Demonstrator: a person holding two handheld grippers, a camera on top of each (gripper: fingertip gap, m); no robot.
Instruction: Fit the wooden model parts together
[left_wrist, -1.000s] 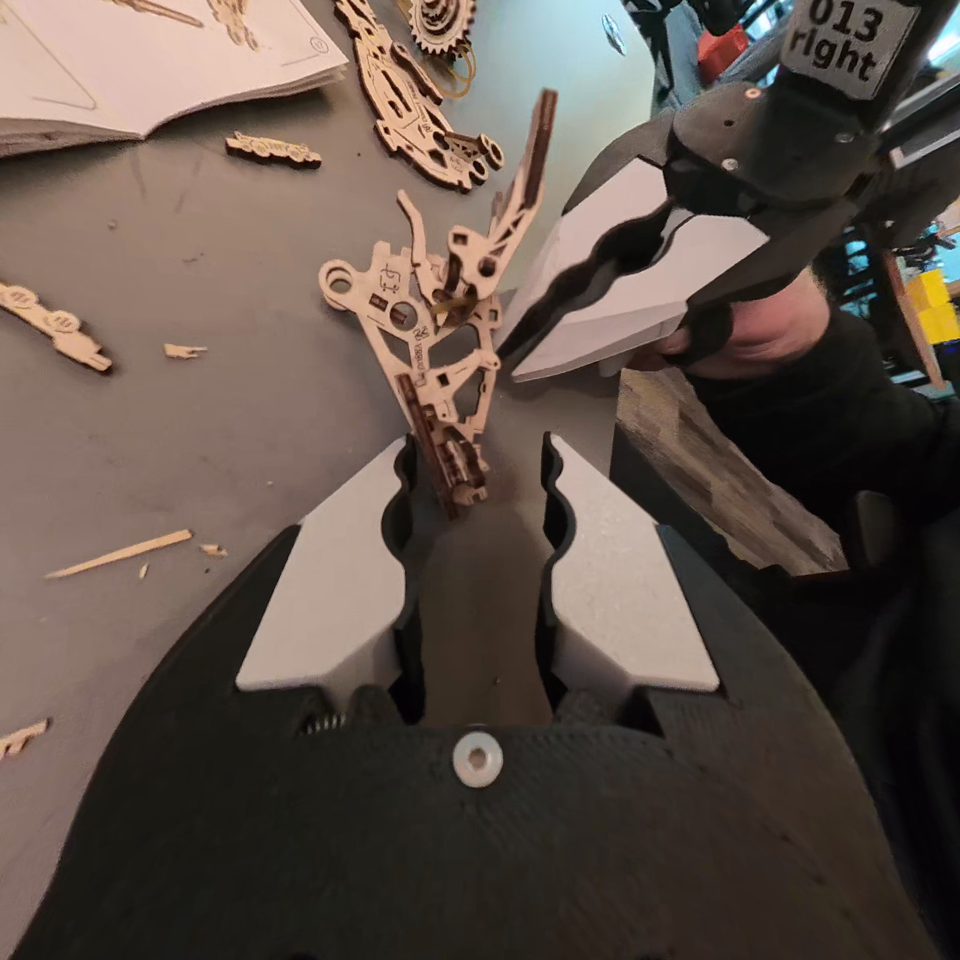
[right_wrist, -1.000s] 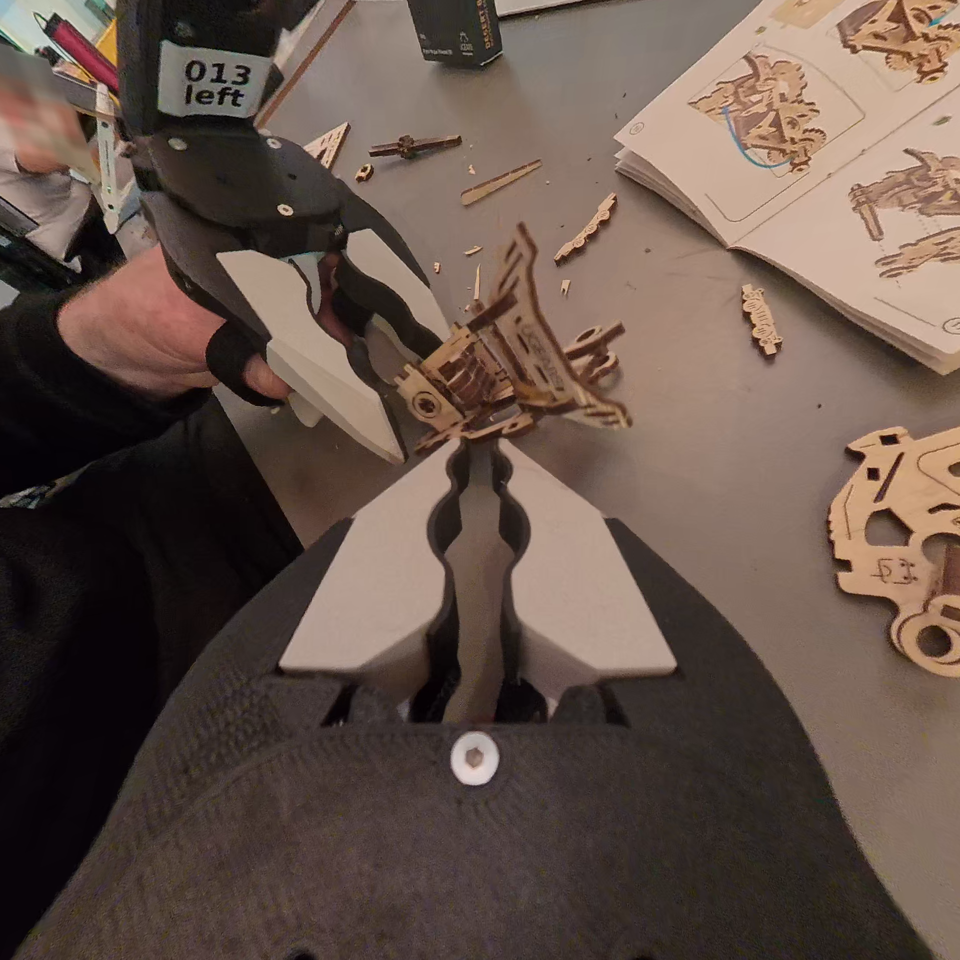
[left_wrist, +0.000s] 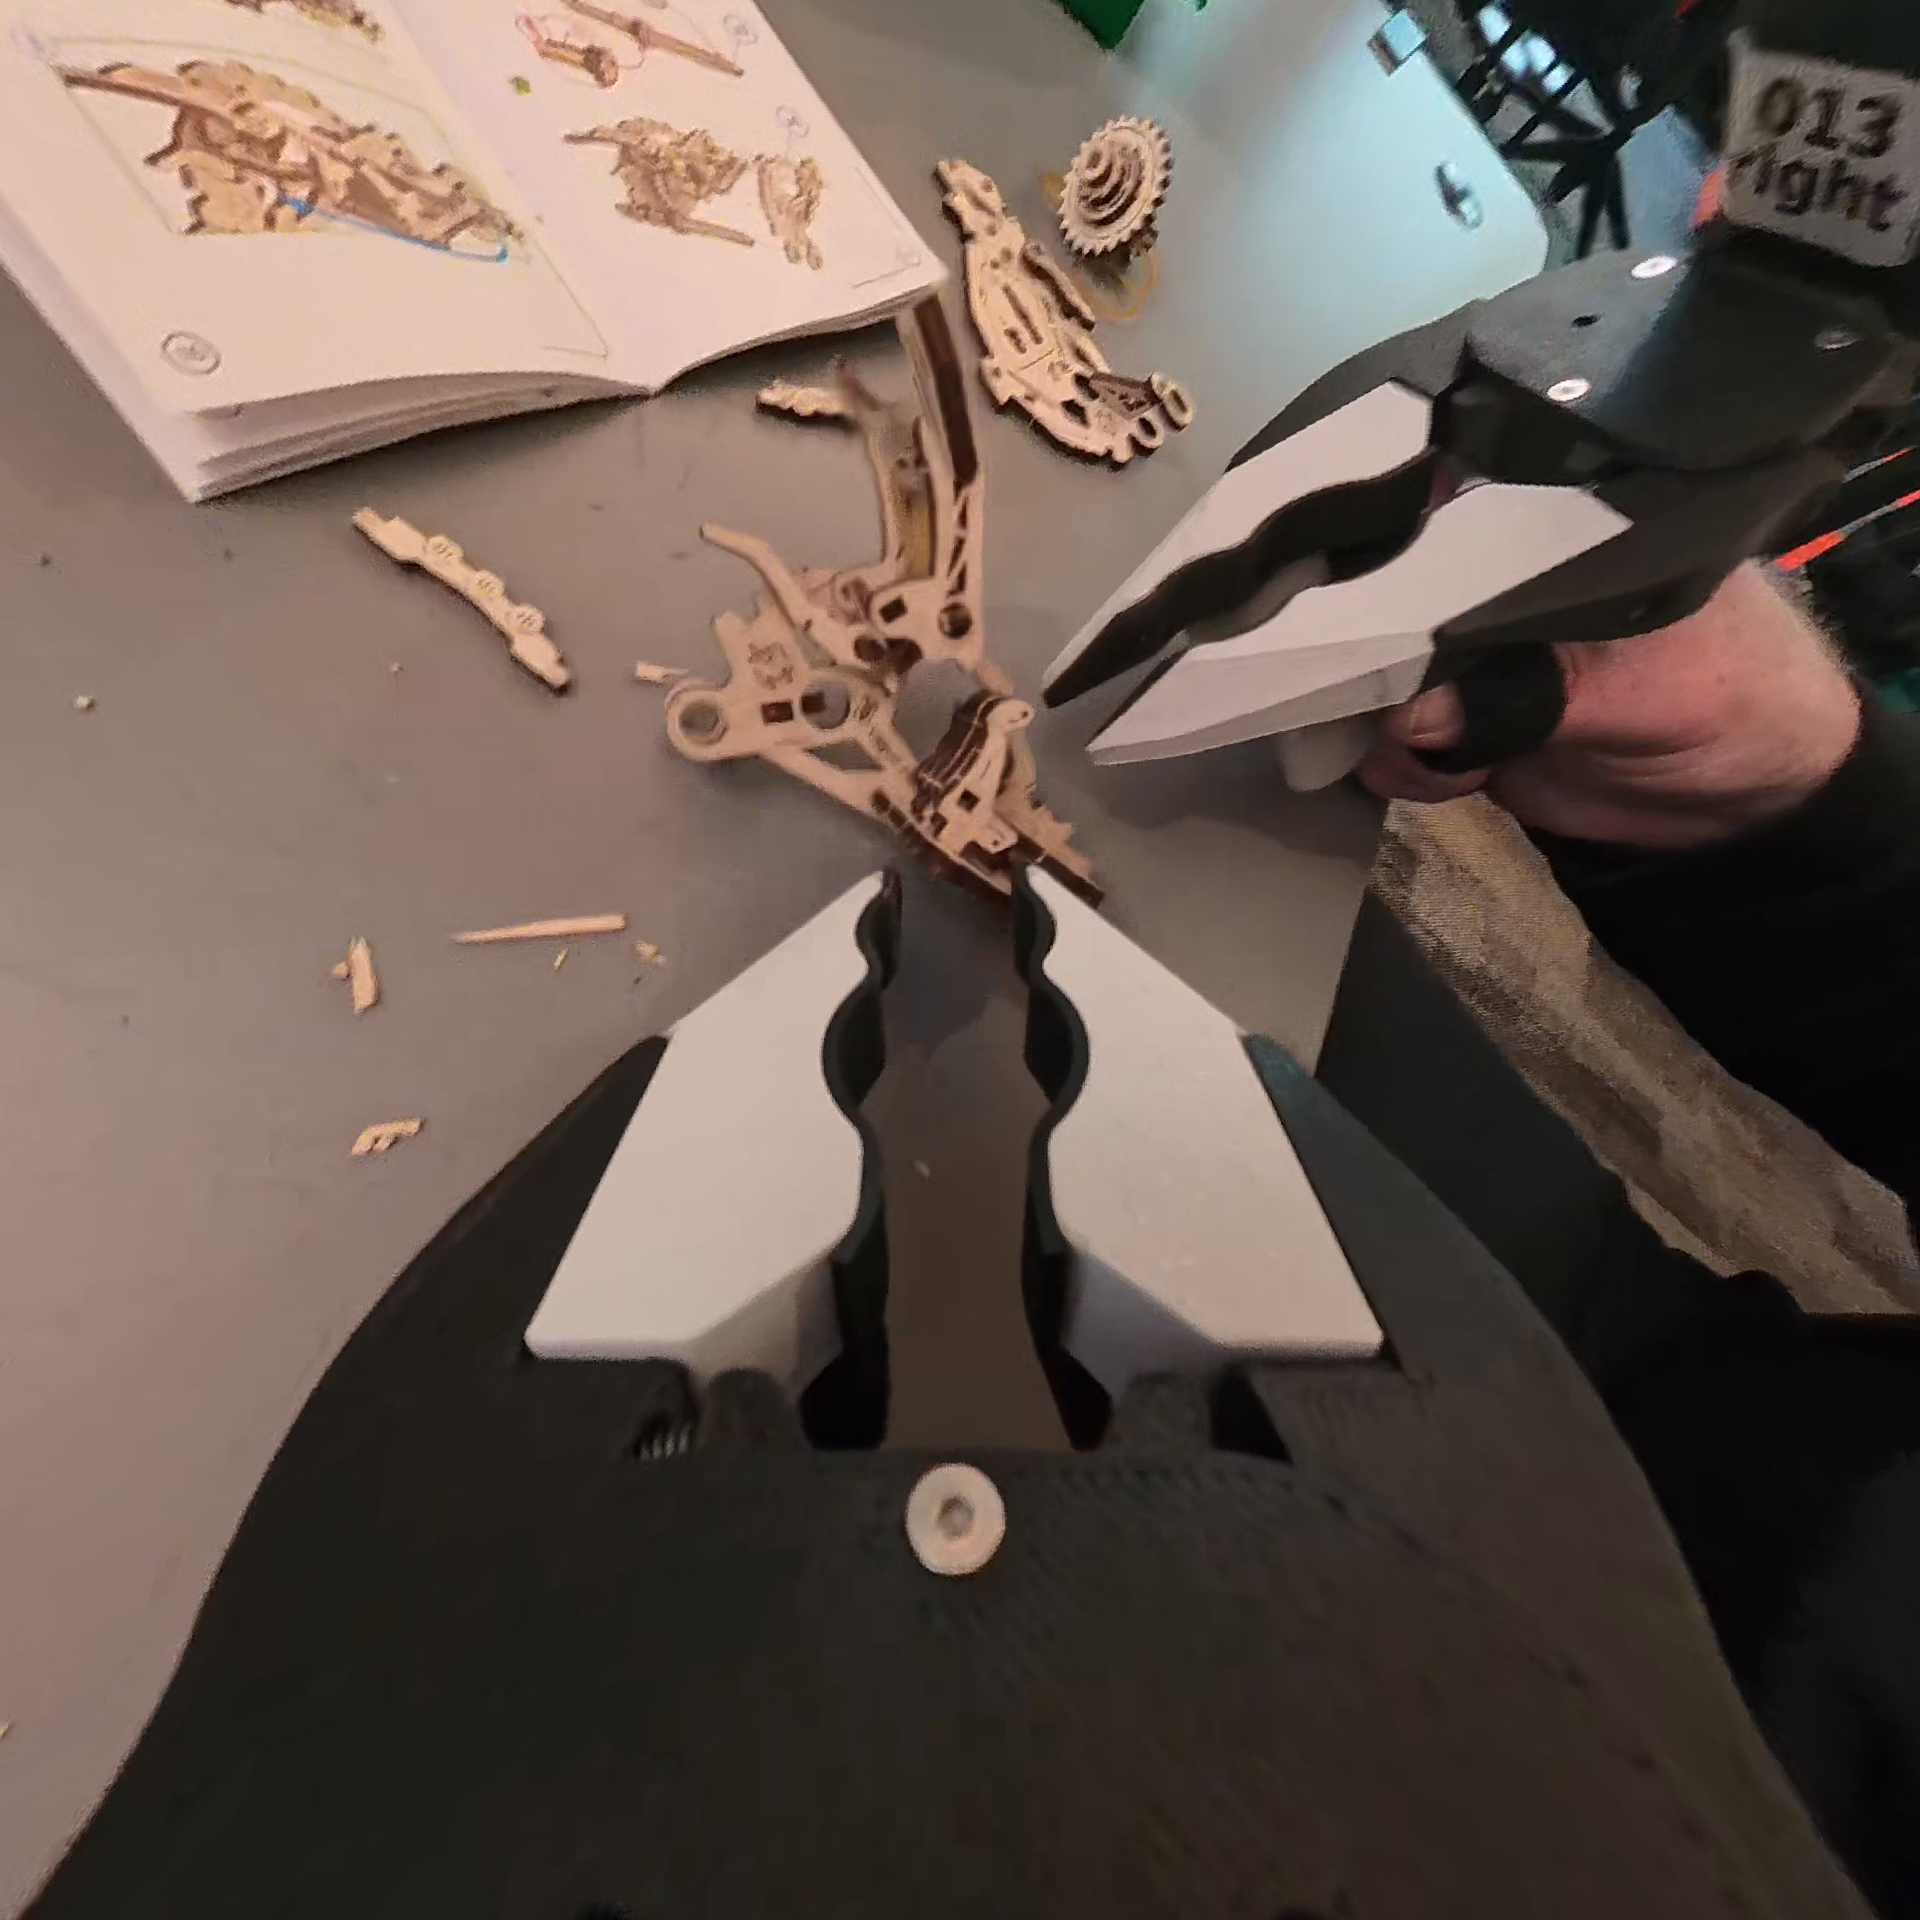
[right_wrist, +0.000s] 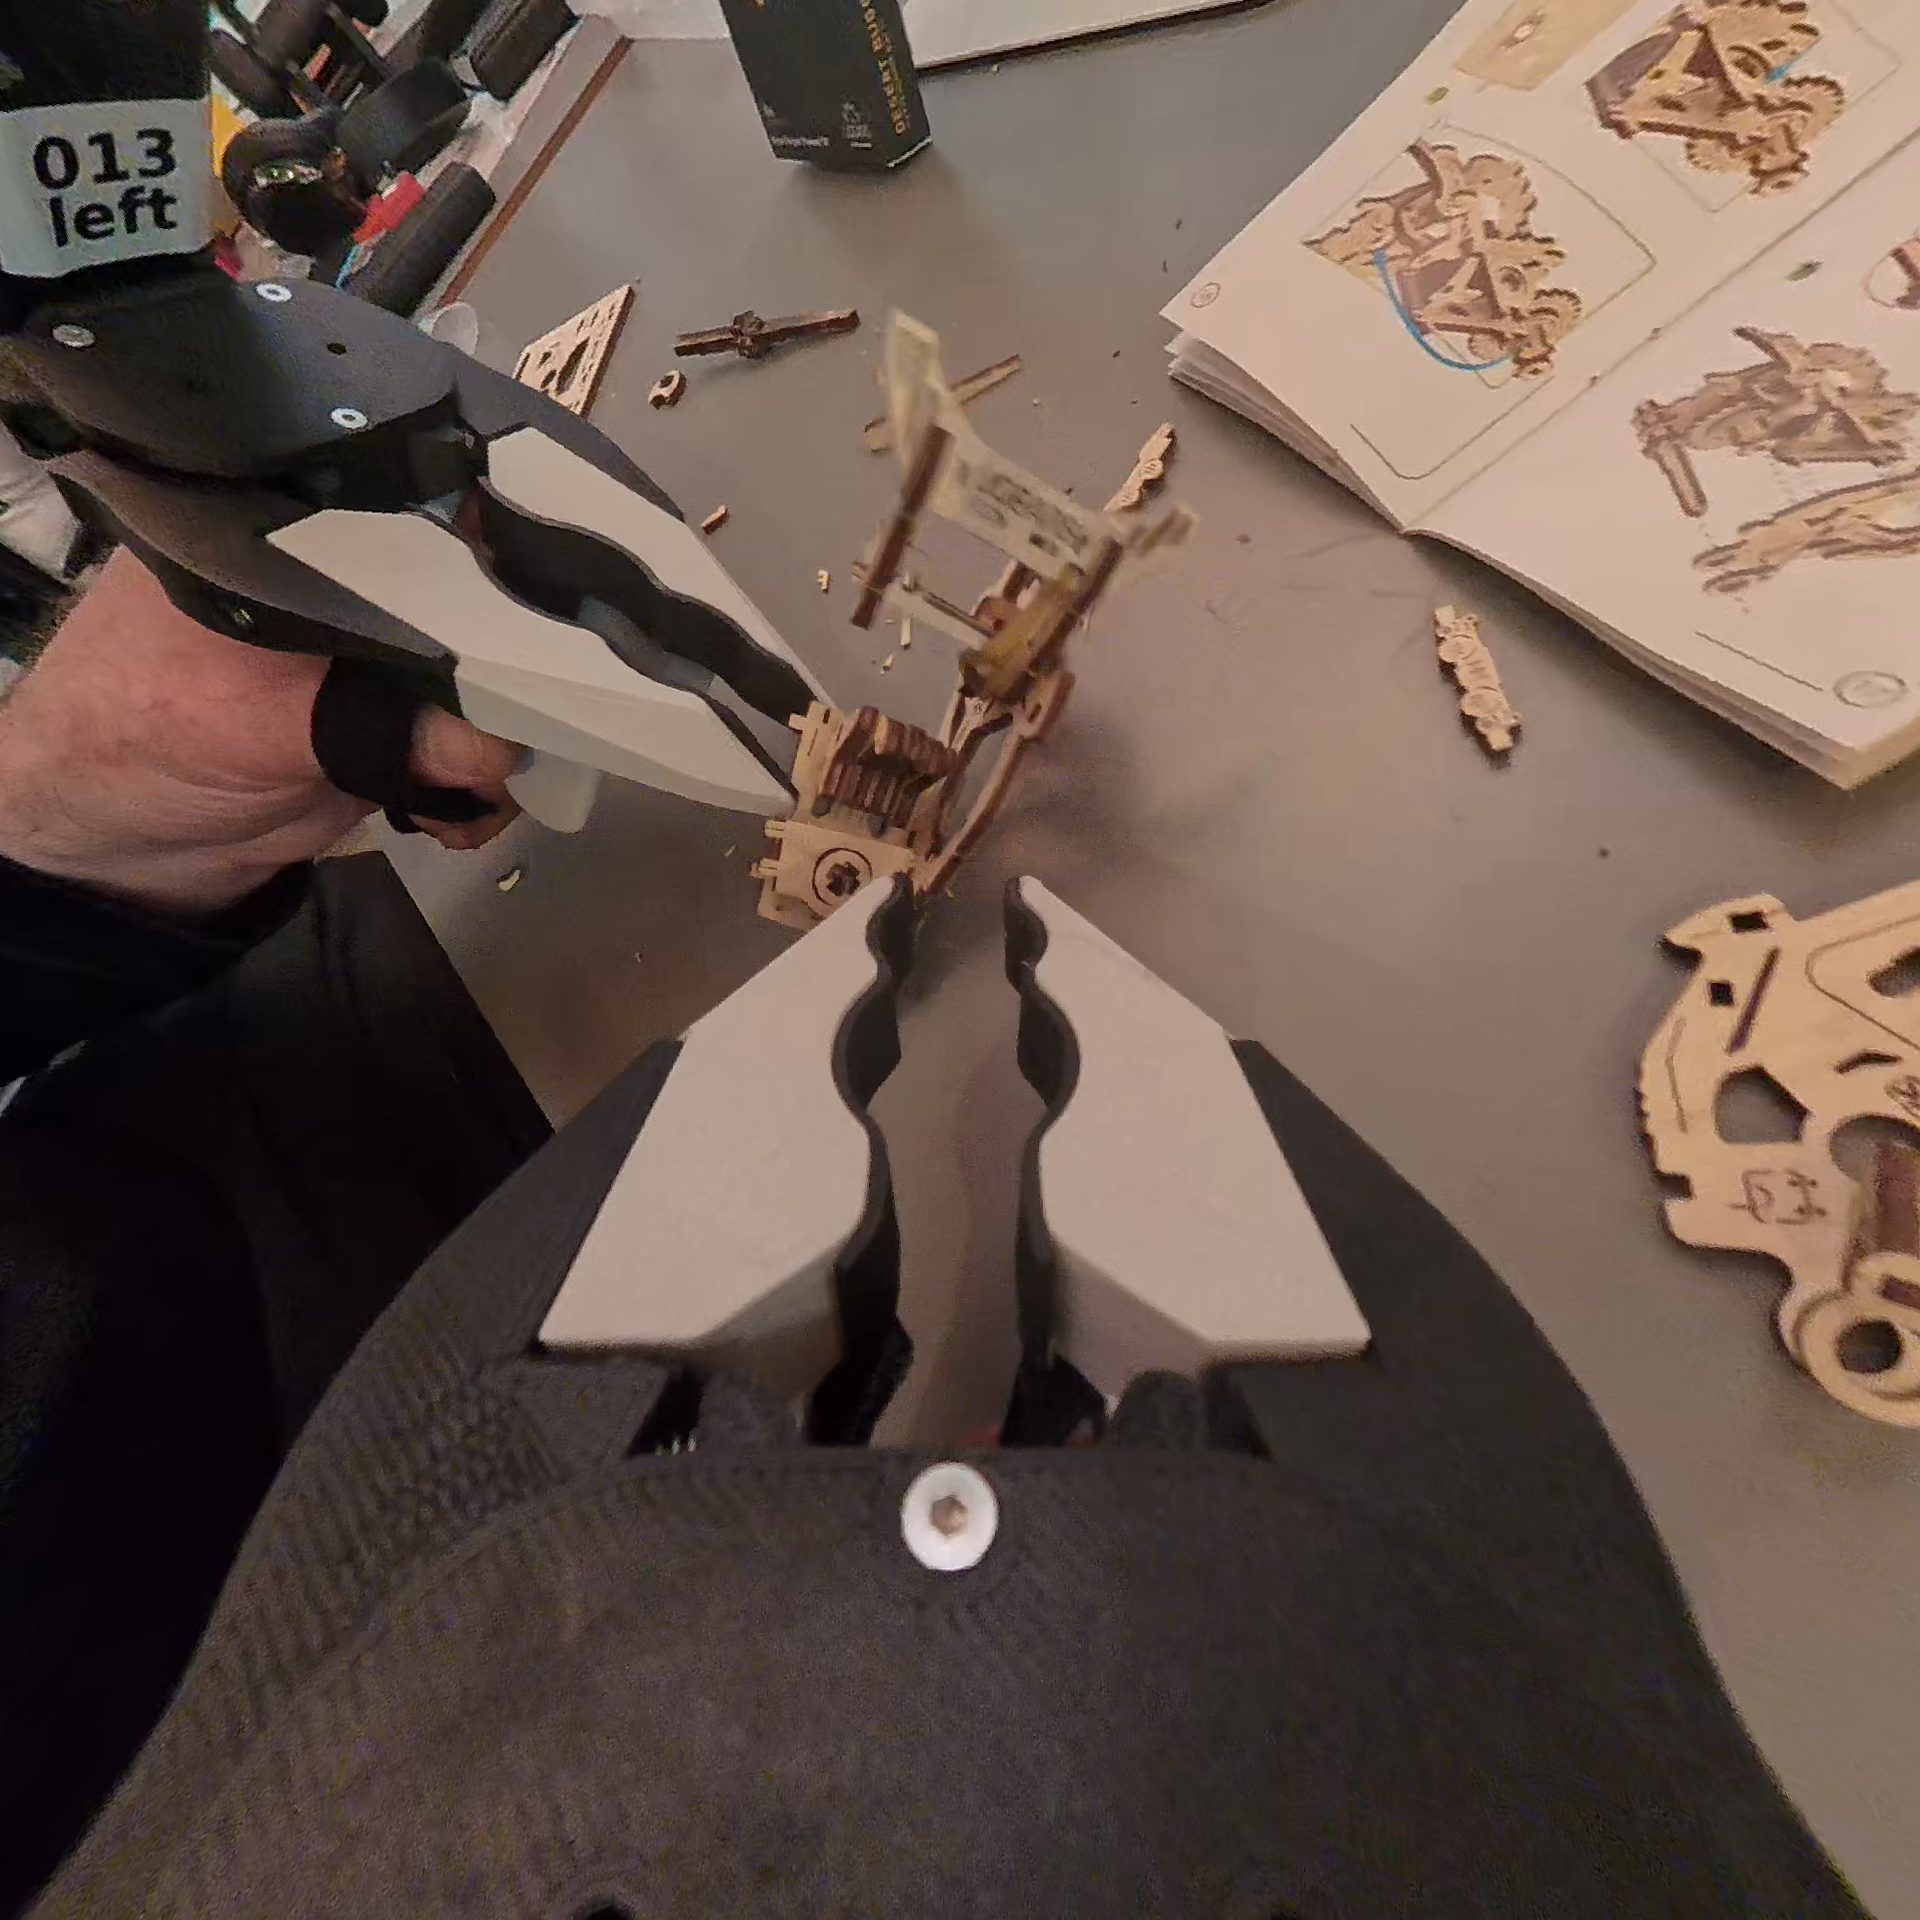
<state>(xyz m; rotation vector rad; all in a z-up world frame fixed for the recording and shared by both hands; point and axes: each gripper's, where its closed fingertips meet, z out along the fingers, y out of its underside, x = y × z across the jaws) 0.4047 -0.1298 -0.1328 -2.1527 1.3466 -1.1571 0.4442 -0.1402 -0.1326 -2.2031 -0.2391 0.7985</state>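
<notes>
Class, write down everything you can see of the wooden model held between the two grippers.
The wooden model is a pale laser-cut plywood assembly with dark burnt edges: flat plates with round holes and slots, a hooked lever, a stack of thin ribs and a long arm rising upward, blurred. It is held above the grey table, tilted. The left gripper pinches its lower end at the jaw tips. The right gripper is open, one fingertip at the model's base; contact is unclear.
</notes>
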